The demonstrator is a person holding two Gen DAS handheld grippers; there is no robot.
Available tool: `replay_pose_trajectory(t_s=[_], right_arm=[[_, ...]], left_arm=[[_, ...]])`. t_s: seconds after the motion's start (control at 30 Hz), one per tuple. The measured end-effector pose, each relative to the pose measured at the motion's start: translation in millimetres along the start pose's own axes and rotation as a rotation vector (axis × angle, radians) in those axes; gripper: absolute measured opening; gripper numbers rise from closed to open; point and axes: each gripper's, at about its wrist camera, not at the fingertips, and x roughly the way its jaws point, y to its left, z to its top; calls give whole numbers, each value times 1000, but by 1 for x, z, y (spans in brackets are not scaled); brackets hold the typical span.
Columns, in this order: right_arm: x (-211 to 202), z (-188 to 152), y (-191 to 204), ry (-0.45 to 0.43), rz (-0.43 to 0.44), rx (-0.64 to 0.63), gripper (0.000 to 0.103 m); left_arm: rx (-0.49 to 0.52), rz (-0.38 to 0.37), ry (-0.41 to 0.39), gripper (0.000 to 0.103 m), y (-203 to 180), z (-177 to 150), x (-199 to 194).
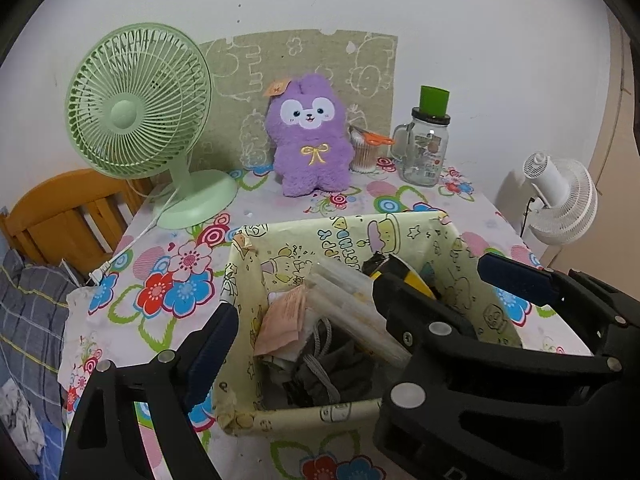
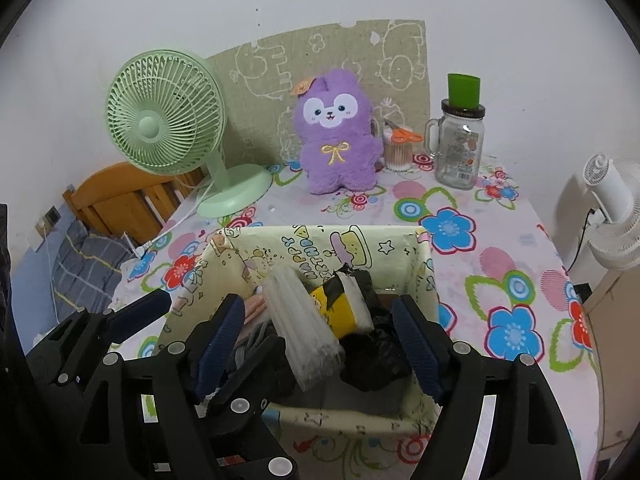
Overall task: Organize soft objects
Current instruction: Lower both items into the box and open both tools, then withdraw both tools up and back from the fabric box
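Soft packs (image 2: 308, 320) lying loose inside the patterned paper-lined box (image 2: 420, 252) on the worktop (image 2: 500, 240); purple plush (image 2: 338, 136) sitting at the back wall, well apart. Judging release step: lifting clear without snagging box rim. Left hand-held gripper (image 1: 360, 300) and right hand-held gripper (image 2: 320, 336) both gaping wide, gripping nothing.

The box (image 2: 416, 268) had "HAPPY BIRTHDAY" printed on its inside wall, beside a drawn cake. The label on the glass jar (image 2: 460, 148) was too small to read
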Motion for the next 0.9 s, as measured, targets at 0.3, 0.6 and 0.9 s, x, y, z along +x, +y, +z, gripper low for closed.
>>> replay_pose_trajectory(t_s=[0.3,0.6,0.9], right_arm=[[-24,-11,5,-25,2,-6,83],[-47,-25,5,-54,-8,1,92],[-71,-39,4,-80,-27,1,96]], left_arm=[[-3,4,-25,97,-2,-8,-21],[-3,6,-45,99,-4,-20,-41],[-7,15,-64,100,-4,-33,-63]])
